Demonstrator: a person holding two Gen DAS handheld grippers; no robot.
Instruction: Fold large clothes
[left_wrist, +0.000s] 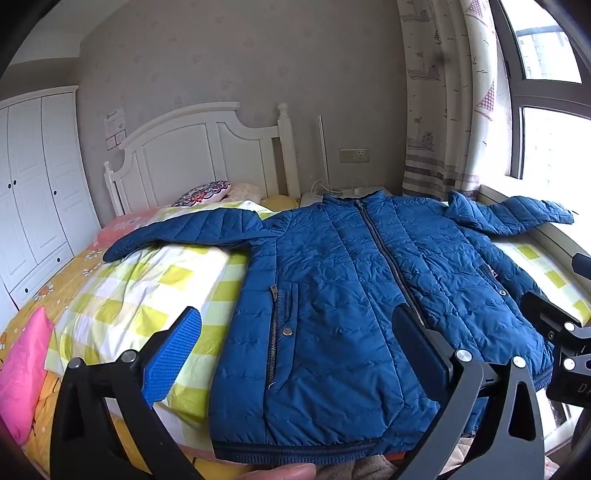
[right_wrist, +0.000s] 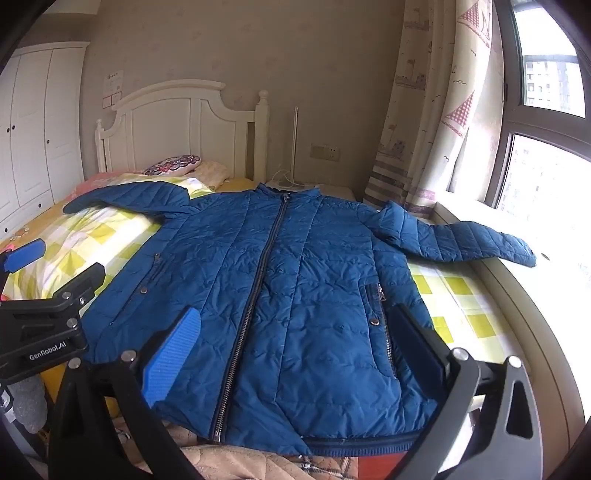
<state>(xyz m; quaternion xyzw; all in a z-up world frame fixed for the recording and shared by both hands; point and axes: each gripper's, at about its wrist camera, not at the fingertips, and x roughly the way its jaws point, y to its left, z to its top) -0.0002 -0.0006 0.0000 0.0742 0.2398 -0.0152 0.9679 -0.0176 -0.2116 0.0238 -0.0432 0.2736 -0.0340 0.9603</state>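
Hovering wide open, left gripper (left_wrist: 295, 343), right gripper (right_wrist: 295, 343), over jacket (right_wrist: 288, 280)

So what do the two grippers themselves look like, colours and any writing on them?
Both match: black angular frames with silver bolts and two flat fingers faced with ribbed blue pads. See the left gripper and right gripper. White lettering reading GenRobot.AI marks the left one's black body, seen in the right wrist view. No cables show.

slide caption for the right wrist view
Blue jacket zipped and spread flat on the bed, sleeves out, open right hand-held gripper above its hem.
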